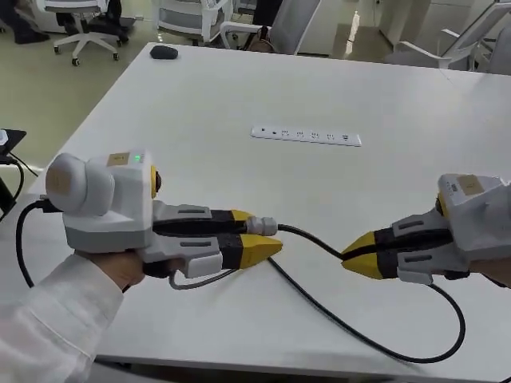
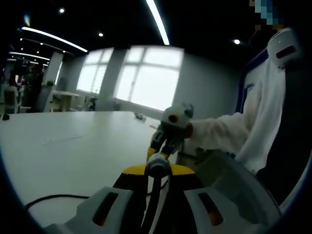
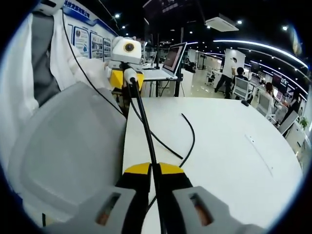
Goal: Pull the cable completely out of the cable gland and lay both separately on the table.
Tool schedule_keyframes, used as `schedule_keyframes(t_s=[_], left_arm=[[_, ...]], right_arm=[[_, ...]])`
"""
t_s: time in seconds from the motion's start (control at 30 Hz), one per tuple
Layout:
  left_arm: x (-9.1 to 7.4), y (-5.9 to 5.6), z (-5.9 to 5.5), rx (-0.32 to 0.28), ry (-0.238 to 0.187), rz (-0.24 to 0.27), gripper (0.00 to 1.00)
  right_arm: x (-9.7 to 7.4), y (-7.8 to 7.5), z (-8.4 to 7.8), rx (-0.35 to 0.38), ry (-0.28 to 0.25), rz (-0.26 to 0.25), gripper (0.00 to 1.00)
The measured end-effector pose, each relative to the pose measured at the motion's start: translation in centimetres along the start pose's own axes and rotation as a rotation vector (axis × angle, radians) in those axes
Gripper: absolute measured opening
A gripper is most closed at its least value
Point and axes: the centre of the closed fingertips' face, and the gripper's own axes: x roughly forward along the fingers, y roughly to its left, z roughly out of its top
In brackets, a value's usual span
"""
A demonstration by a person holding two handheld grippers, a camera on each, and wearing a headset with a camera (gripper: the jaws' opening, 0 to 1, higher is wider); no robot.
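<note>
Both grippers are clamped down on something. Your left gripper [image 1: 267, 233] has the cable gland [image 1: 262, 227] pinched between its yellow tips, over the near-left part of the table [image 1: 207, 120]. Your right gripper [image 1: 346, 257] is squeezed shut on the black cable [image 1: 311, 236] near the gland. So the cable is threaded into the gland and bridges the gap between the two tools.

Past the right gripper, the rest of the cable loops round by the near table edge, then trails back across the tabletop to end under the left gripper's tips. That slack is the only clutter close to your hands.

Farther out you've got a white power strip [image 1: 306, 136] mid-table and a dark mouse [image 1: 164, 53] near the far edge. Office chairs [image 1: 190, 17] sit beyond that.
</note>
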Motion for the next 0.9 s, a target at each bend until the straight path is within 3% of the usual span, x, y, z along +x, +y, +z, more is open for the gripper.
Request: schedule_keyframes(t_s=[0.33, 0.47, 0.67, 0.9], left_arm=[[0.1, 0.0, -0.1, 0.017, 0.013, 0.004, 0.16], [0.2, 0.0, -0.3, 0.032, 0.023, 0.005, 0.16], [0.1, 0.3, -0.3, 0.01, 0.022, 0.011, 0.16], [0.1, 0.1, -0.4, 0.012, 0.023, 0.005, 0.16]], right_arm=[[0.1, -0.1, 0.0, 0.007, 0.011, -0.005, 0.04], [-0.3, -0.7, 0.4, -0.002, 0.02, -0.037, 0.05], [-1.3, -1.2, 3.2, 0.001, -0.071, -0.058, 0.08], [-0.3, 0.3, 6.3, -0.086, -0.098, -0.011, 0.14]])
